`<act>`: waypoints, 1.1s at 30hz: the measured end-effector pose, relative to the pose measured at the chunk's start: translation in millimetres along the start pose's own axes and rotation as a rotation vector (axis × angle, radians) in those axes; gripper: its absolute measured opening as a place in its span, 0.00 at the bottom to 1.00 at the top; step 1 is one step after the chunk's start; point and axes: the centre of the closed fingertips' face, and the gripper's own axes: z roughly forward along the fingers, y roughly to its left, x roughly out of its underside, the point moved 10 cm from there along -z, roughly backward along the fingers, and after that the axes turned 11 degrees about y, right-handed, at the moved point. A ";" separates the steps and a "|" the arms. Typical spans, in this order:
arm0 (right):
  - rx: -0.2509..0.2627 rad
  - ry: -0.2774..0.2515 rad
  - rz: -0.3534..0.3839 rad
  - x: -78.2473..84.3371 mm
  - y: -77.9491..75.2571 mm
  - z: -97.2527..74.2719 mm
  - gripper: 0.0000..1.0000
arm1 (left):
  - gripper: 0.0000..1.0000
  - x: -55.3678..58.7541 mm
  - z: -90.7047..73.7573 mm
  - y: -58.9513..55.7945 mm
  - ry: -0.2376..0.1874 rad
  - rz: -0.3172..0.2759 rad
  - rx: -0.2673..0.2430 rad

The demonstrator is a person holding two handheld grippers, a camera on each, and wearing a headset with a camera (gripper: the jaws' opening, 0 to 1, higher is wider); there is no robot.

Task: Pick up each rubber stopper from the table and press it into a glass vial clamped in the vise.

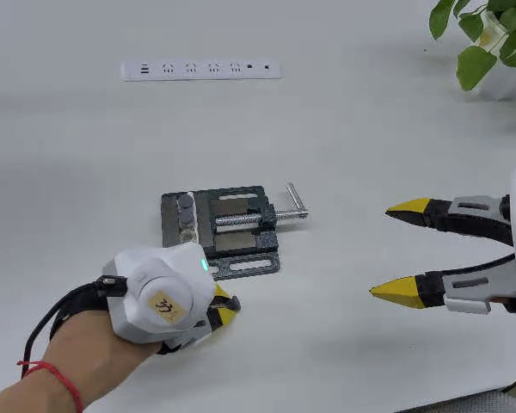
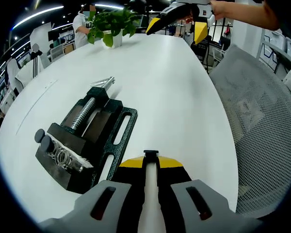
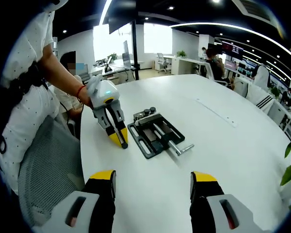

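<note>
The left tool (image 1: 226, 307) was down low just beside the vise (image 1: 232, 231), tips pressed together. The right tool (image 1: 380, 251) hung well off to the side over the tabletop (image 1: 344, 138), spread wide. Dark rubber stoppers (image 1: 186, 205) sat on the glass vials (image 2: 63, 155) clamped in the vise.

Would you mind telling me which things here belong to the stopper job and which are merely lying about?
Job: vise; glass vials clamped in it; rubber stoppers seated in some; left gripper, shut; right gripper, open.
Lying about: power strip; potted plant; mesh chair.
</note>
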 end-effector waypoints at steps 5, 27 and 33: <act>-0.007 0.008 -0.003 1.3 1.6 1.1 0.59 | 0.05 -0.3 0.5 0.8 -0.005 0.004 -0.001; -0.085 -0.057 -0.066 -46.6 19.6 15.0 0.54 | 0.04 -19.3 -47.1 -3.0 -0.175 -0.012 -0.021; -0.154 -0.085 -0.097 -80.1 27.3 18.3 0.47 | 0.04 -32.4 -82.3 -7.1 -0.248 0.008 -0.054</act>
